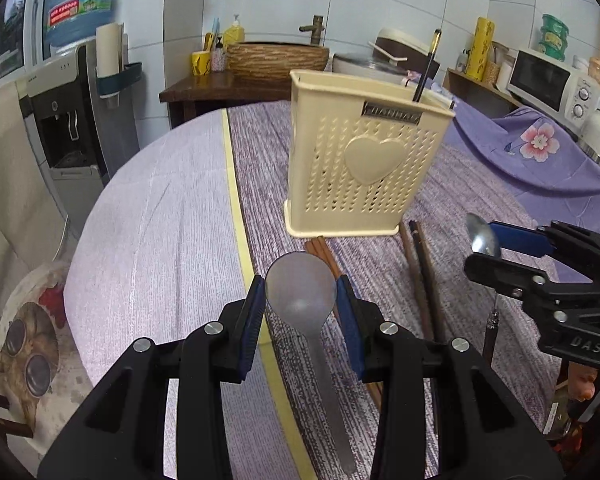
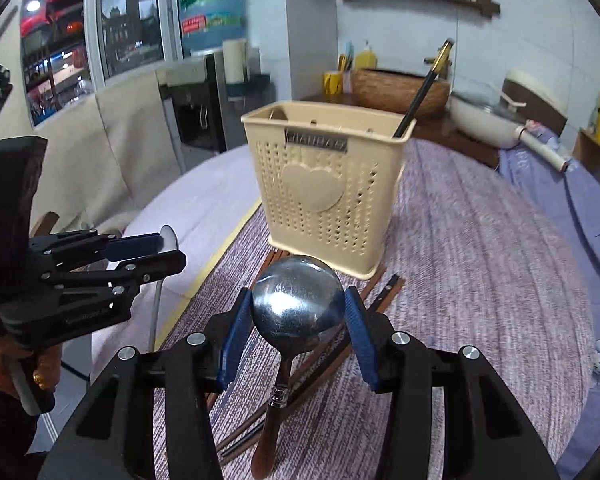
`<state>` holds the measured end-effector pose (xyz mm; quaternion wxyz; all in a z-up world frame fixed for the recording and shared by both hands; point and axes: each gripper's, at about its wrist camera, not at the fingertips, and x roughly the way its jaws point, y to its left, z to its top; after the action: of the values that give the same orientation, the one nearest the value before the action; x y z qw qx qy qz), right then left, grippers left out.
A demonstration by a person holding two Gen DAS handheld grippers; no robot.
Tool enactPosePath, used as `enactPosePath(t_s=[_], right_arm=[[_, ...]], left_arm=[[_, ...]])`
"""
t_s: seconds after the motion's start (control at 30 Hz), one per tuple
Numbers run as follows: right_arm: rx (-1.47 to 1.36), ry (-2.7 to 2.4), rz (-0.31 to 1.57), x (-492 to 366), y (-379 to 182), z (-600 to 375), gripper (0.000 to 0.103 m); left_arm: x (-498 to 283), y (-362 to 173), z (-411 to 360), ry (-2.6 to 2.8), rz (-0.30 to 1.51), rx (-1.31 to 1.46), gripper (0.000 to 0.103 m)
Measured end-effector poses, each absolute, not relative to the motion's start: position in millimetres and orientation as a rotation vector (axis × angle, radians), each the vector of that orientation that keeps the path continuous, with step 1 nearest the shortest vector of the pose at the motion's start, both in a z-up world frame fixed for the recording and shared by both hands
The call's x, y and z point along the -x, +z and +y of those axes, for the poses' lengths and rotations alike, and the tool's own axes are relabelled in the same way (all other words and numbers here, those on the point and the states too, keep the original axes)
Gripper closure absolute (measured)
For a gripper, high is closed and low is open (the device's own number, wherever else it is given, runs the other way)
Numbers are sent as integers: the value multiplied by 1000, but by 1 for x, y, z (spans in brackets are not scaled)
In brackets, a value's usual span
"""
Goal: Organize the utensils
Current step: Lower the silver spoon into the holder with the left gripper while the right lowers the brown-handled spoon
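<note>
A matte grey spoon (image 1: 301, 288) sits at the lower centre of the left wrist view, its bowl pinched between the blue pads of the left gripper (image 1: 301, 294), handle hanging down toward the bottom edge. In the right wrist view a shiny steel spoon (image 2: 298, 303) with a brown handle fills the lower centre, its bowl pinched the same way by the jaws of the right gripper (image 2: 299, 312). Both spoons are held above the table (image 1: 152, 216), which is covered in a purple-and-lilac cloth with a yellow stripe.

Just beyond both grippers stands the cream perforated utensil holder (image 1: 364, 160), upright, with a raised heart on its face; it lies at centre right of the left view and upper centre of the right one. A single black chopstick (image 1: 427, 67) with a gold tip leans out of its right end. Brown chopsticks (image 1: 418, 280) lie loose on the cloth in front of the holder's base, some passing beneath the held spoons.

Farther back, a water dispenser (image 1: 68, 128) stands at the upper left, a woven basin (image 1: 278, 58) at top centre, and a microwave (image 1: 548, 80) at upper right.
</note>
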<state>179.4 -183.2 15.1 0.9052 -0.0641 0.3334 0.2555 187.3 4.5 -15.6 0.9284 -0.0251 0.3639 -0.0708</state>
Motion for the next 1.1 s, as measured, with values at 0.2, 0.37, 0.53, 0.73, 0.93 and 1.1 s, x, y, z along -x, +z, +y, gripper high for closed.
enactPosePath(t_s=[0.2,0.37,0.53,0.73,0.93,1.1], right_arm=[[108,498,619,-159,20,-205,57],[73,487,579,-148,29,-217,57],[61,477,537,-143,41,-222,57],[60,471,500,-145,51,-221,57],[24,453,439,-166,80,-222,57],[9,401,334,-192,120,-219,57]], left_arm=[[-176,-2,0,-142,697,49,66],[-170,5,1,-143,682,53,66],[-169,16,2,-149,659,56,66],[-176,28,0,-159,645,48,66],[-192,59,-1,-175,594,54,66],[-220,110,9,-163,505,108,66]])
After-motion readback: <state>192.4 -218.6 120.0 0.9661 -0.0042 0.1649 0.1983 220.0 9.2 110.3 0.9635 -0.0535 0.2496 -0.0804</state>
